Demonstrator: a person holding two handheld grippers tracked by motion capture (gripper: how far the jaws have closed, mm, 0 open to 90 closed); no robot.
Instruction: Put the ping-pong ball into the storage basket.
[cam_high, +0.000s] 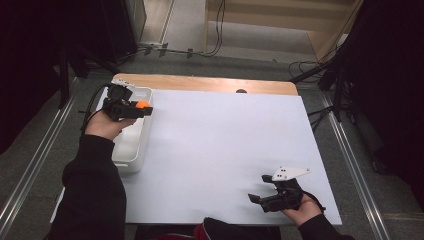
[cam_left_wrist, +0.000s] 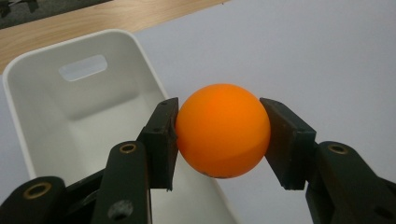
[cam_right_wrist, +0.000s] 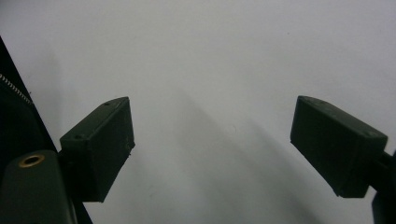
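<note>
White sheeting covers the table (cam_high: 225, 150), a strip of bare wood showing along the far edge. At the far left corner, the left gripper (cam_left_wrist: 219, 135) pinches an orange ball (cam_left_wrist: 223, 130) between both jaws, over the right rim of a white bin (cam_left_wrist: 70, 107); the bin's near end is cut off. Near the right front corner, the right gripper (cam_right_wrist: 212, 140) hovers, jaws spread wide, nothing between them.

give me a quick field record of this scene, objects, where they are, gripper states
surface: white table top, wooden edge at far side
bin: white bin at table's left edge, nothing visible inside
ball: orange ball, clamped between the jaws, at the bin's right rim
left gripper: shut on the ball, above the bin's far end
right gripper: open, holds nothing, near the table's near right corner
</note>
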